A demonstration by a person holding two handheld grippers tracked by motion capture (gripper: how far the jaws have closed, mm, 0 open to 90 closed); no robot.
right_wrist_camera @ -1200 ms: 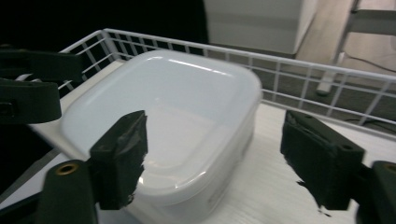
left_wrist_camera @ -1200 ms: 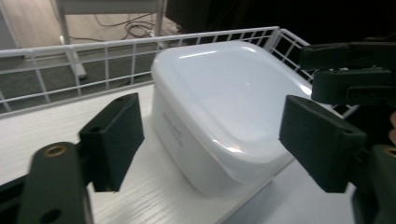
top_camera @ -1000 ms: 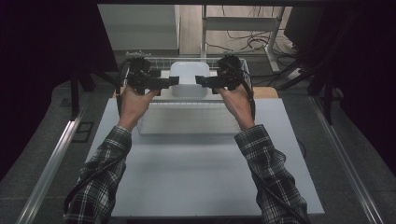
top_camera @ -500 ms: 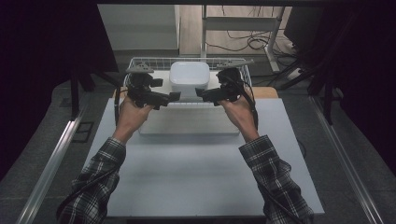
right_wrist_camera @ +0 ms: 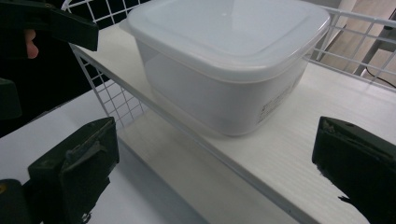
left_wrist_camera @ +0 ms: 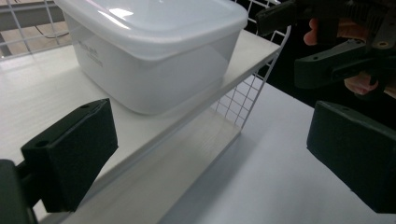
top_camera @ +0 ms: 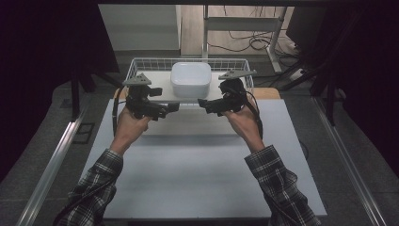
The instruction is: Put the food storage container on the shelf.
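A white lidded plastic container [top_camera: 190, 79] stands on the white shelf board [top_camera: 155, 84] of a wire rack [top_camera: 141, 63] at the table's far edge. My left gripper [top_camera: 170, 107] hovers just in front of the rack, left of the container, pointing inward. Mirroring it on the other side is my right gripper [top_camera: 203, 102]. Both are open with nothing between the jaws. In the left gripper view, the container [left_wrist_camera: 154, 42] lies beyond the left gripper [left_wrist_camera: 210, 158], with the right gripper [left_wrist_camera: 336, 46] at top right. In the right gripper view, the container [right_wrist_camera: 229, 56] sits ahead of the right gripper [right_wrist_camera: 217, 172].
The rack has a lower white shelf [left_wrist_camera: 177, 172] under the board, behind a wire mesh side [left_wrist_camera: 243, 102]. A white table top [top_camera: 197, 179] stretches toward the person. A metal rail [top_camera: 56, 160] runs along the left, and cables lie on the floor [top_camera: 249, 44] behind.
Both grippers have drawn back from the container's sides toward the person and now sit lower and closer together in front of the rack. The container has not moved.
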